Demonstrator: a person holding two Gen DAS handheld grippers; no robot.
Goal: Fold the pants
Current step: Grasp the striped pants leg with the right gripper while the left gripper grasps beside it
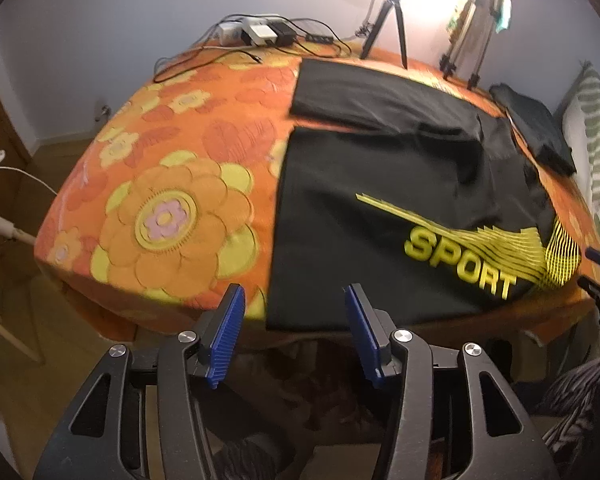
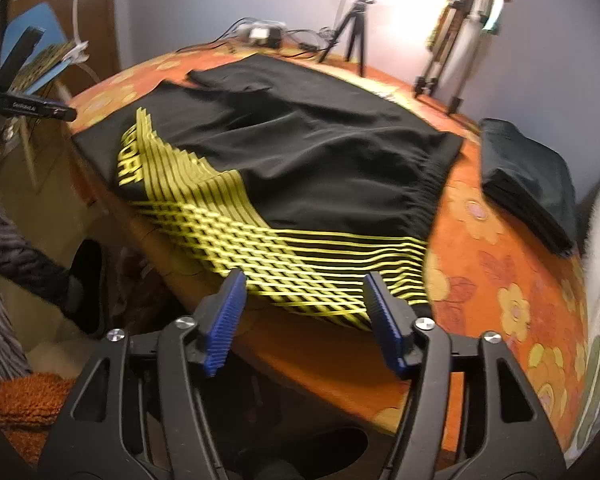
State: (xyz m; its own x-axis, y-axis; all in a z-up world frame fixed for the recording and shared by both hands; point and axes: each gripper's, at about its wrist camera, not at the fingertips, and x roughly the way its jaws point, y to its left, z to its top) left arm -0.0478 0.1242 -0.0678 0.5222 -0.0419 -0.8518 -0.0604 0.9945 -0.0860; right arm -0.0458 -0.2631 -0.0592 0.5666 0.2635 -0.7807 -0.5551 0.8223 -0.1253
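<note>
Two grippers, left gripper (image 1: 294,300) and right gripper (image 2: 304,288), hang half open, holding nothing. Black pants (image 1: 380,208) lie flat on the orange bed (image 1: 172,184), at twelve o'clock. They look soft, light, floppy; pinching the near edge seems best.

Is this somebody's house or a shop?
Probably a room in a home. The black pants lie on a table with a flowery orange cloth, and there are tripods, a power strip and a wood floor.
</note>
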